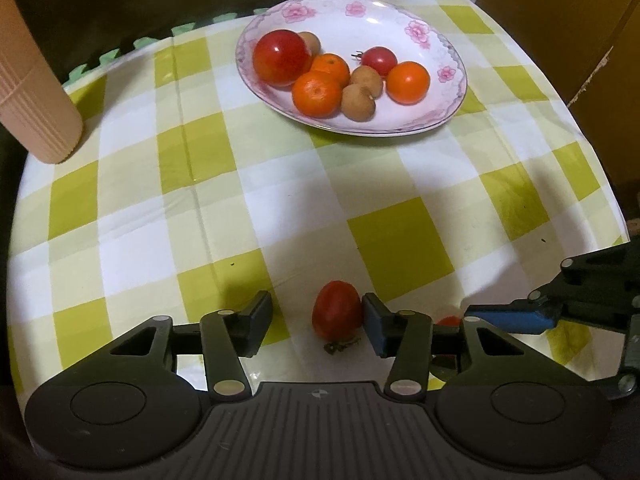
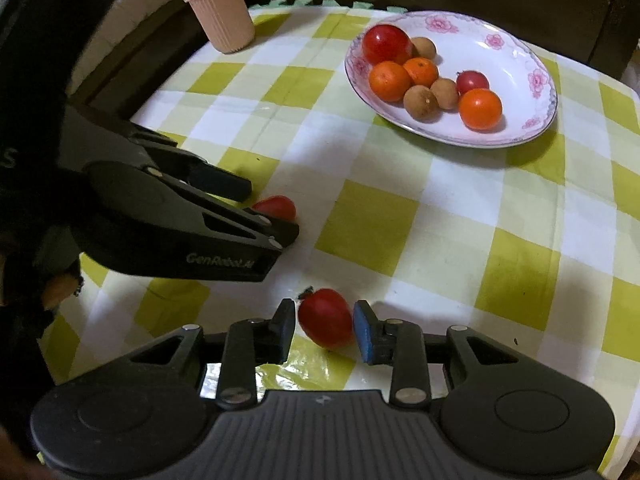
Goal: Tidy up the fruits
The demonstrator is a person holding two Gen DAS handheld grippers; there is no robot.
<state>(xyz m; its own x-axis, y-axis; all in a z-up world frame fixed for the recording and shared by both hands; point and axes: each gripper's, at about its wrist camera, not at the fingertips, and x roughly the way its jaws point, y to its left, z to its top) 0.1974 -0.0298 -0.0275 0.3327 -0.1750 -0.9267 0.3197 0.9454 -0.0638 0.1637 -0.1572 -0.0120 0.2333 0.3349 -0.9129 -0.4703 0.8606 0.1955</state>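
Note:
Two small red tomatoes lie on the checked tablecloth. One tomato sits between the fingers of my left gripper, against the right pad and well apart from the left one; this gripper is open. The other tomato lies between the pads of my right gripper, which is open with only slim gaps. A flowered white plate at the back holds a big tomato, three oranges, a small tomato and brown longans. The right wrist view shows the left gripper straddling its tomato.
A ribbed pink cylinder stands at the table's back left corner. The two grippers are close side by side at the front; the right one's blue pad shows in the left wrist view. Dark floor lies beyond the table edges.

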